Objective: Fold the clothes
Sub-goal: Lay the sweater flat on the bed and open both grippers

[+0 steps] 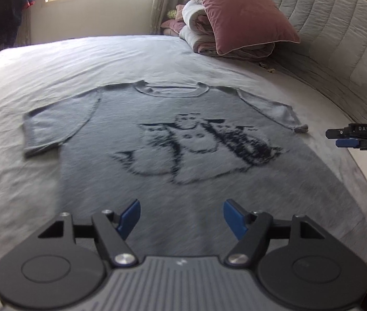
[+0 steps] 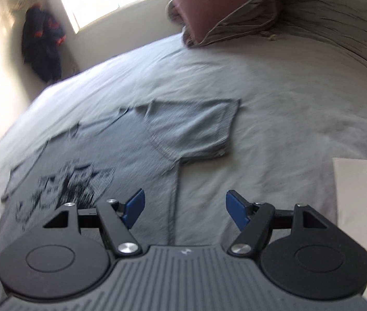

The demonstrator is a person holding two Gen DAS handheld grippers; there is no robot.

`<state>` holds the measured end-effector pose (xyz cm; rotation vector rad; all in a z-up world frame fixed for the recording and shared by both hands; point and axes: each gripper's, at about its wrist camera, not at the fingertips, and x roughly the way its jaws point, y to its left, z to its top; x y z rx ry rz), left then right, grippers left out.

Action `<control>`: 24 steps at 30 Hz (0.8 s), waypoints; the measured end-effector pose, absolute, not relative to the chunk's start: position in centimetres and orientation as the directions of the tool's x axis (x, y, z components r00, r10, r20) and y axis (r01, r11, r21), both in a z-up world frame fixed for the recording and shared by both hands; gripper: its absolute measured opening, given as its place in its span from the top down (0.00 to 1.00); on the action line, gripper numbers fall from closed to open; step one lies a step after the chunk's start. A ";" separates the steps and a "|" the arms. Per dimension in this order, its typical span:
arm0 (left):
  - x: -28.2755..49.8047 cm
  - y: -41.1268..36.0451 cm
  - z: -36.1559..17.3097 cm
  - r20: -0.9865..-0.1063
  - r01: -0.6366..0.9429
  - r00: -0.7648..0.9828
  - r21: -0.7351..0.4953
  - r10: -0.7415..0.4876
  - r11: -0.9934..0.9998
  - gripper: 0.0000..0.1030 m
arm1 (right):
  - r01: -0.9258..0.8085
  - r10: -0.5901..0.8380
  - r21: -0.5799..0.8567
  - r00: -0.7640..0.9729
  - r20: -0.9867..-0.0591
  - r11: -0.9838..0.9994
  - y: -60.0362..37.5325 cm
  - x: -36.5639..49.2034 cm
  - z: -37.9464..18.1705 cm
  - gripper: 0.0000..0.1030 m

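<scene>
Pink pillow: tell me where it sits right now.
The pink pillow leans on folded bedding at the bed's far right, beside the grey headboard, beyond the spread T-shirt.

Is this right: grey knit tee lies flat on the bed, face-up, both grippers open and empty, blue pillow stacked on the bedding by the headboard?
One thing is wrong: the pillow is dusty pink, not blue, as the left wrist view shows. The rest holds: tee flat and face-up on the bed, left gripper and right gripper open and empty.
</scene>
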<state>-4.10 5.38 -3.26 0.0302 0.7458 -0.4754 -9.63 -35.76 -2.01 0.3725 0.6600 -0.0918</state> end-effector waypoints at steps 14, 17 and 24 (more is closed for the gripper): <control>2.5 -6.2 -2.5 -0.683 0.470 0.584 -0.156 -0.439 0.869 0.30 | 0.313 0.066 0.465 0.770 -0.635 0.828 -39.5 -4.9 -4.0 0.29; 3.1 -7.3 -3.3 -0.688 0.473 0.577 -0.156 -0.439 0.867 0.30 | 0.328 0.069 0.479 0.764 -0.641 0.814 -40.2 -4.1 -4.7 0.29; 6.0 -9.6 -5.2 -0.685 0.483 0.602 -0.097 -0.410 0.870 0.29 | 0.359 0.056 0.528 0.786 -0.616 0.769 -41.6 -1.8 -5.5 0.30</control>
